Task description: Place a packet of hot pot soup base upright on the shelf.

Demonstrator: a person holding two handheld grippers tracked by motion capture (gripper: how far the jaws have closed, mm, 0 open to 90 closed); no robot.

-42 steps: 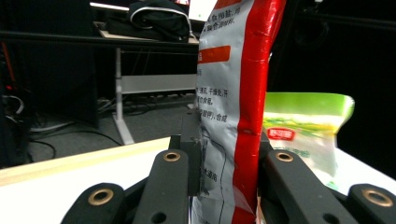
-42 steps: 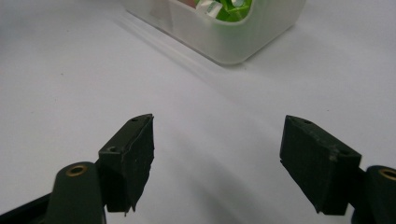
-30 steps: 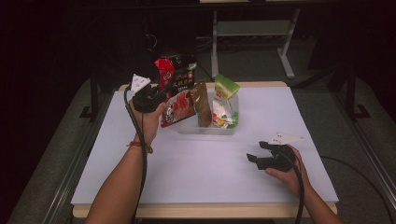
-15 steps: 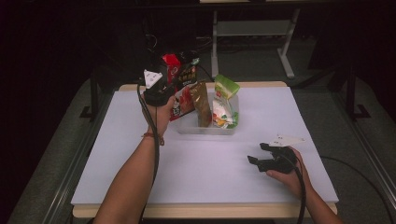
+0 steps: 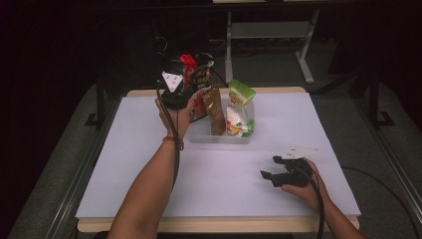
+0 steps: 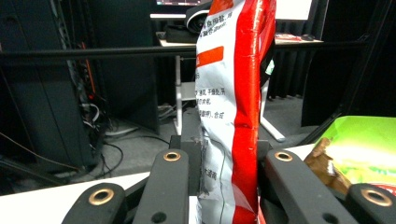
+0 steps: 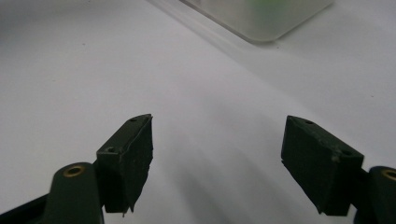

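Inspector: Presently, found left gripper (image 5: 185, 85) pinching bag (image 6: 233, 93). Noted jaws pressed tight on its lower part, with red seam edge between them.

Clerk: Position against bin?

Inspector: Held upright in the air, above bin's (image 5: 219, 138) far left corner and clear of its rim. Judged so held to keep bag on edge, matching the packs inside bin.

Clerk: Contents of bin?

Inspector: Counted brown pack (image 5: 215, 109) and green pack (image 5: 240, 104) standing on edge inside, side by side at bin's middle and right. Glimpsed red pack (image 5: 200, 107) at bin's left, partly hidden behind the hand. Judged the standing order chosen to save room and to leave a slot at bin's left.

Clerk: And right gripper?

Inspector: Found right gripper (image 7: 217, 154) resting on table (image 5: 149, 164), in front of bin and off to its right, well apart. Noted jaws spread wide with nothing between them. Judged parked there to stay out of the left arm's way.

Clerk: Risks?

Inspector: Appears thin, slack film, so could fold or lean onto brown pack on release. Could also catch bin's rim if brought in at a tilt. Recommend lowering straight into bin's left gap before easing the pinch.
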